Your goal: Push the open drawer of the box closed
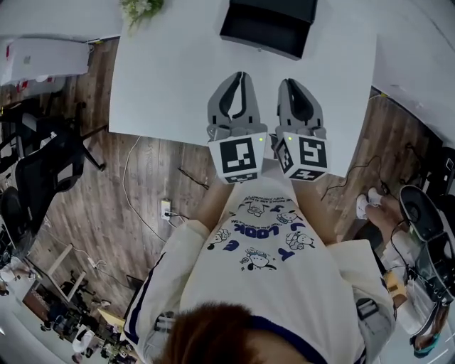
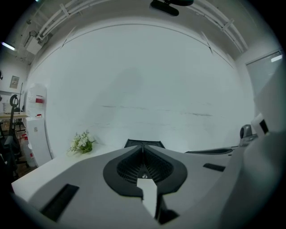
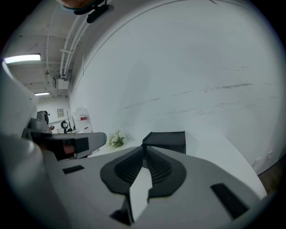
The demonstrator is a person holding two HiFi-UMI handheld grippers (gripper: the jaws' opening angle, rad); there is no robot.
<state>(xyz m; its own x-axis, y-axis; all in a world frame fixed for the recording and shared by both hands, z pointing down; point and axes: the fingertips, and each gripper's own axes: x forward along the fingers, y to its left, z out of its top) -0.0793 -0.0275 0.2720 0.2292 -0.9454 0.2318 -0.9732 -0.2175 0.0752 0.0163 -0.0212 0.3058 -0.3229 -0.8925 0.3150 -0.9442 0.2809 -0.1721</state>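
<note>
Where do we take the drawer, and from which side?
The drawer by its front face, from the person's side. It seems to stick out of the box that way, so a straight push with the shut right gripper probably beats gripping.

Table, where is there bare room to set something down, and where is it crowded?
The white table is bare across its left half, between the flowers at the far edge and the left gripper. Another bare strip lies right of the black box and right gripper. Tightest is the middle, between box and grippers.
</note>
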